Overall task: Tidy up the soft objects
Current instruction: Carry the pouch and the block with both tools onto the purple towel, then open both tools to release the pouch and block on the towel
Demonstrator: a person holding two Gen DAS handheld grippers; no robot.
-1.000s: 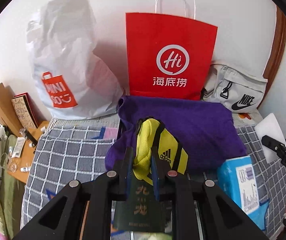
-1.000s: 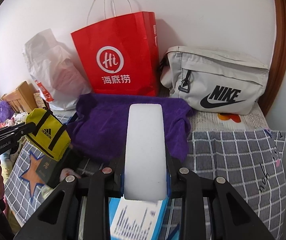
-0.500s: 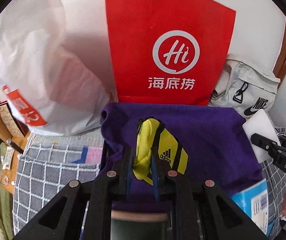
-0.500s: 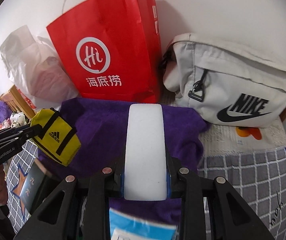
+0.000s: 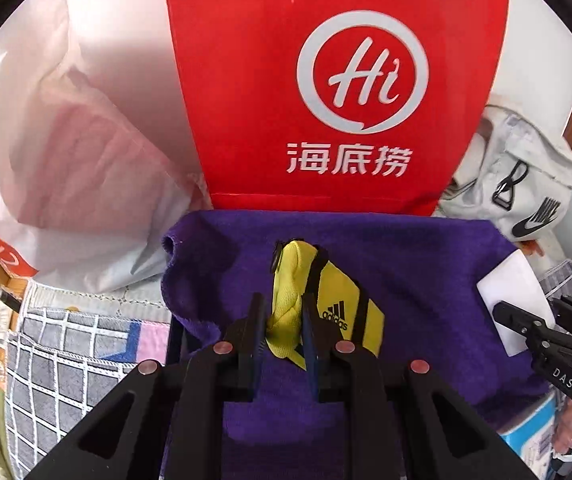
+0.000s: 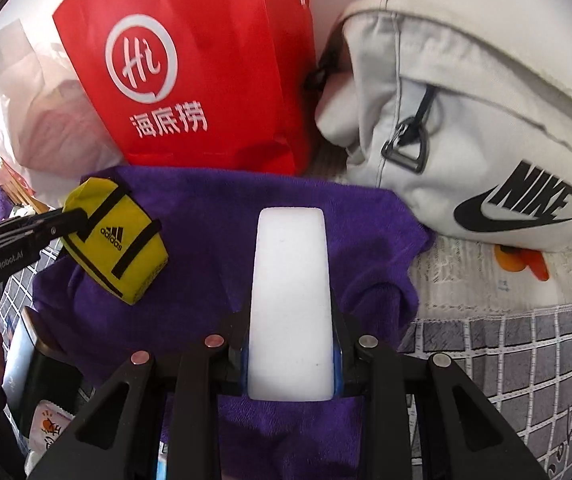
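Observation:
My left gripper (image 5: 282, 312) is shut on a yellow Adidas pouch (image 5: 325, 296) and holds it above a purple towel (image 5: 405, 264). The pouch also shows in the right wrist view (image 6: 122, 240), at the left over the towel (image 6: 214, 216). My right gripper (image 6: 289, 344) is shut on a white foam block (image 6: 289, 300) that sticks out forward over the towel. The block and right gripper show at the right edge of the left wrist view (image 5: 513, 300).
A red paper bag (image 5: 337, 92) stands against the wall behind the towel. A white plastic bag (image 5: 66, 140) is to its left and a grey Nike bag (image 6: 465, 120) to its right. A checked cover (image 6: 525, 352) lies on the bed. A blue pack (image 5: 533, 436) lies at the right.
Both grippers have moved forward toward the red bag, carrying the pouch and the foam block out over the purple towel. The bags look larger and closer.

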